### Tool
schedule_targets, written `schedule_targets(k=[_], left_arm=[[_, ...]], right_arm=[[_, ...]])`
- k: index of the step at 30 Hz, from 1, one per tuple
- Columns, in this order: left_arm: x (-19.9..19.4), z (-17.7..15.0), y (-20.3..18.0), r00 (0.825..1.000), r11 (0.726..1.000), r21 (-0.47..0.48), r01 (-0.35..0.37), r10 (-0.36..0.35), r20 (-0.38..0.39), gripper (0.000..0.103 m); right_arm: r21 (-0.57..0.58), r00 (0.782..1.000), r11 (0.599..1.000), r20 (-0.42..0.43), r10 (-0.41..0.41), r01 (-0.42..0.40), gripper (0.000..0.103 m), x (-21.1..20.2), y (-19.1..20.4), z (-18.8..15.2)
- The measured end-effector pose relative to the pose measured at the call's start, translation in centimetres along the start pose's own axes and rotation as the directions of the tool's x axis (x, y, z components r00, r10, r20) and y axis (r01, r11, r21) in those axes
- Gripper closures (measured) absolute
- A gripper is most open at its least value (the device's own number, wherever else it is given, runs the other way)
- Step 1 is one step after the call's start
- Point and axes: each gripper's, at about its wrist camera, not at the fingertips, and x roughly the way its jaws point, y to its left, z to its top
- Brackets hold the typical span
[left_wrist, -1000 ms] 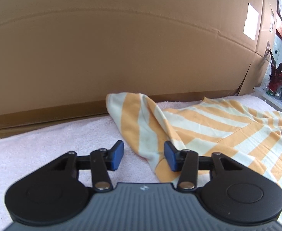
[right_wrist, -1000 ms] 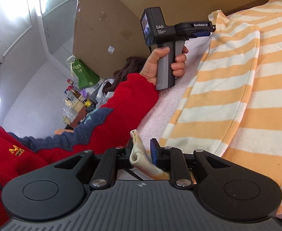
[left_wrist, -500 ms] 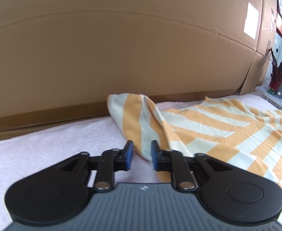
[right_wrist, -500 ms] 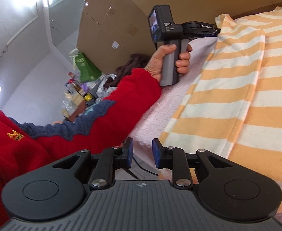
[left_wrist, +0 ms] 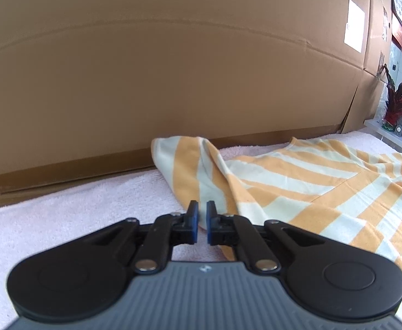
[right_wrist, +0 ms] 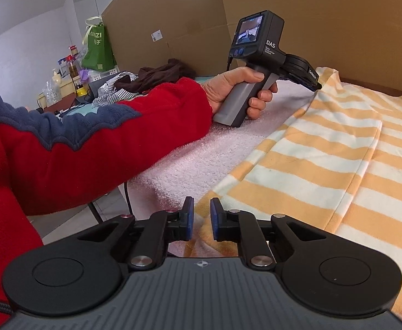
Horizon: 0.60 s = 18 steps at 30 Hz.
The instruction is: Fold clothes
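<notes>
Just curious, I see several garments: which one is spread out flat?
The orange-and-cream striped shirt, on the pink towel. The dark brown garment and the black-and-white striped one lie crumpled in a heap beyond the red sleeve.

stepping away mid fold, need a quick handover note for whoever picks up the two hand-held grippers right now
Left hand-held gripper: shut at the far sleeve edge of the striped shirt; can't tell if it pinches cloth.
Right hand-held gripper: jaws have just been closing, with a narrow gap left. The near hem corner sits in the gap, not visibly pinched.
The shirt lies spread on the pink towel.
Done: both grippers are at the same shirt edge.
Left: secure both grips, make every fold.
</notes>
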Motion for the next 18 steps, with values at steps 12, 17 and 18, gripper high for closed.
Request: schedule_targets(k=[12,17,18], left_arm=[[-0.2,0.2,-0.2,1.000,1.000,0.011,-0.016,0.016,0.013,0.103],[-1.1,0.6,0.5,0.999,0.999,-0.040,0.007,-0.005,0.049,0.103],[-1.1,0.6,0.6,0.999,0.999,-0.045,0.009,-0.007,0.051,0.103]], right_arm=[[-0.072,0.992,0.990,0.027,-0.121,0.123,0.103,0.4,0.4,0.2],[-0.001,0.996,0.998,0.068,-0.065,0.065,0.103,-0.4,-0.2,1.2],[0.004,0.996,0.998,0.062,-0.063,0.063,0.100,-0.3,-0.3,1.3]])
